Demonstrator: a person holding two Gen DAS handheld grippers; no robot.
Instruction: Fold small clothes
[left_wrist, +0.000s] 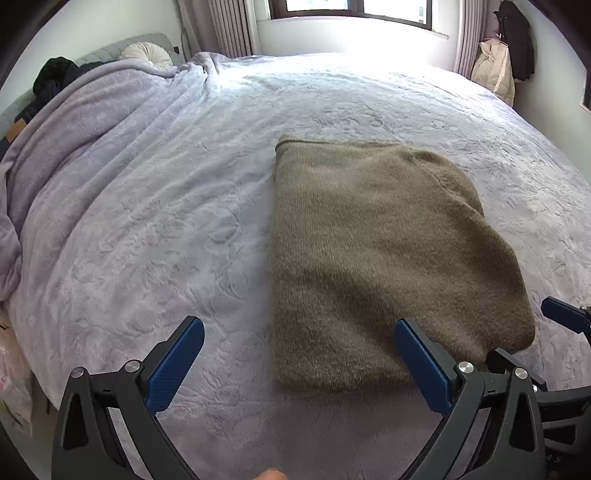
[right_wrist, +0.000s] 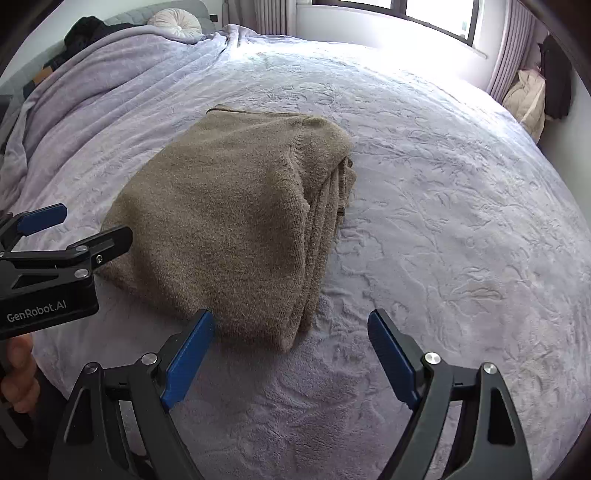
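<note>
A brown knitted sweater (left_wrist: 376, 258) lies folded into a thick rectangle on the lilac bedspread (left_wrist: 166, 240). In the right wrist view the sweater (right_wrist: 229, 221) shows its stacked layers along its right edge. My left gripper (left_wrist: 299, 325) is open and empty, over the sweater's near left corner. My right gripper (right_wrist: 291, 317) is open and empty, at the sweater's near right corner. The right gripper's tip also shows at the right edge of the left wrist view (left_wrist: 565, 314), and the left gripper shows at the left of the right wrist view (right_wrist: 79, 230).
A bunched lilac blanket (left_wrist: 81, 147) covers the bed's left side, with a round cushion (left_wrist: 147, 53) and dark clothes (left_wrist: 55, 75) by the headboard. A window (left_wrist: 351, 7) and curtains stand behind. Coats (left_wrist: 506, 59) hang at the far right.
</note>
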